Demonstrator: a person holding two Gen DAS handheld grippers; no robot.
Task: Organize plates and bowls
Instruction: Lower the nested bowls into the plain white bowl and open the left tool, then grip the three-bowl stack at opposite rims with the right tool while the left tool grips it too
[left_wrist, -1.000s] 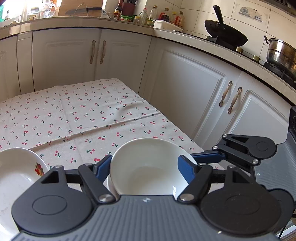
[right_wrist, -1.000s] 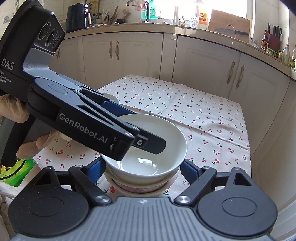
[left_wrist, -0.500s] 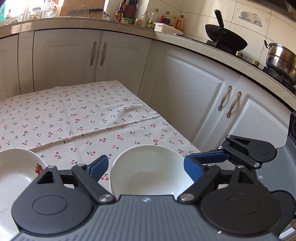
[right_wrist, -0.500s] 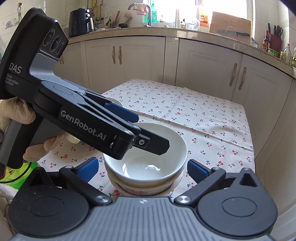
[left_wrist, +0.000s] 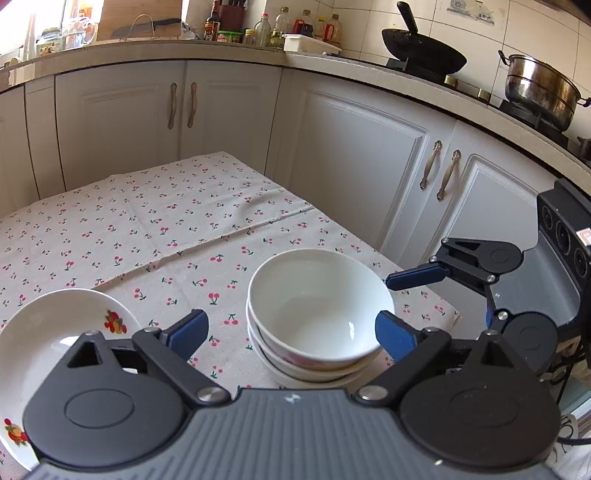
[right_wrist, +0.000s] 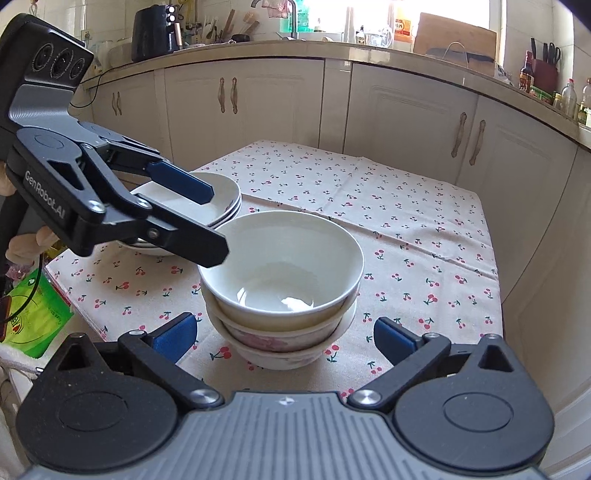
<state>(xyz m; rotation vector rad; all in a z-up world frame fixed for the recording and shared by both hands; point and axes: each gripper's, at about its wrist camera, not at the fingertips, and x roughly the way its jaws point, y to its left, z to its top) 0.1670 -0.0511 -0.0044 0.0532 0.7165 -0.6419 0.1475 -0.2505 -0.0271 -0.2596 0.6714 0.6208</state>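
Stacked bowls on the cherry cloth, at 12 o'clock just ahead of the left claw, jaws opening either side of the stack, pads clear of it. Right claw spread wide, nothing clamped, bowls at 12 o'clock between its tips. Plates at 10 o'clock beyond the bowls.

Left tool opening – right tool spread wide.
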